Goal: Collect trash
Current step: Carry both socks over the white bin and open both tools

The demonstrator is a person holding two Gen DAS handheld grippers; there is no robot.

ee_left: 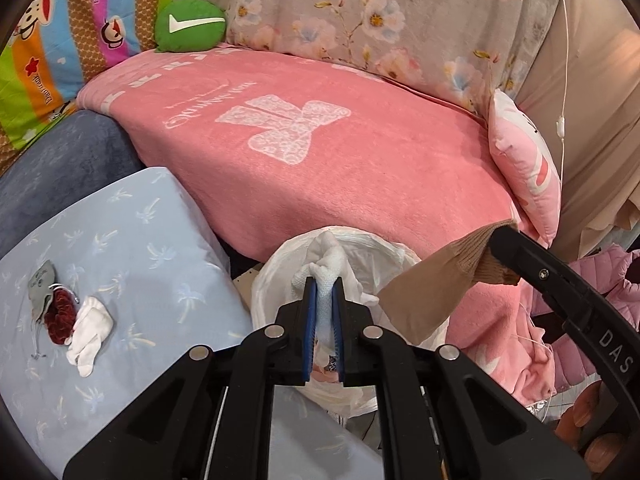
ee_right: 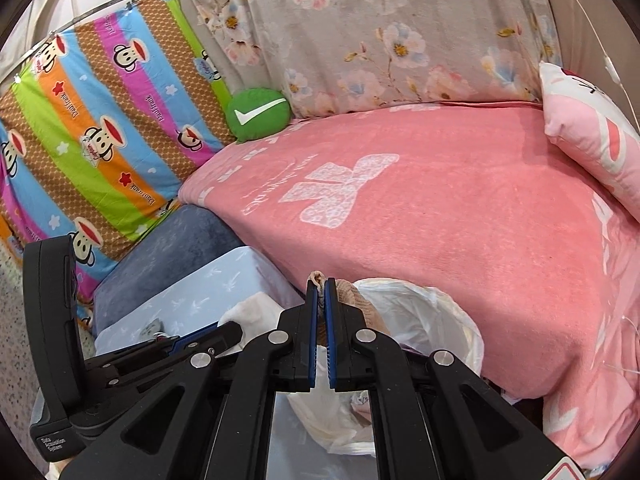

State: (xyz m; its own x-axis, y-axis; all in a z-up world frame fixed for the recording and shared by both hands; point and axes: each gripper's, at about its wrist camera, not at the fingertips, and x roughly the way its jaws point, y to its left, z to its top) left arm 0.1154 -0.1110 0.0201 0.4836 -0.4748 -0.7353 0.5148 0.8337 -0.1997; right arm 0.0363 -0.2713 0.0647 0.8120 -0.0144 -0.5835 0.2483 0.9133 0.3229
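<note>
My left gripper (ee_left: 324,282) is shut on a white sock (ee_left: 326,262) and holds it over the open white trash bag (ee_left: 384,250). My right gripper (ee_right: 321,282) is shut on a tan sock (ee_right: 318,278); in the left wrist view that tan sock (ee_left: 436,284) hangs over the bag's right rim. The bag also shows in the right wrist view (ee_right: 432,312), just ahead of the fingers. On the light blue cloth (ee_left: 132,240) to the left lie another white sock (ee_left: 90,328), a dark red scrunchie (ee_left: 60,316) and a grey piece (ee_left: 42,286).
A pink blanket (ee_left: 320,152) covers the bed behind the bag. A green round cushion (ee_left: 190,26), a floral pillow (ee_left: 380,16), a pink pillow (ee_left: 528,164) and a striped monkey-print sheet (ee_right: 92,120) ring it. A blue-grey cushion (ee_left: 64,160) lies at left.
</note>
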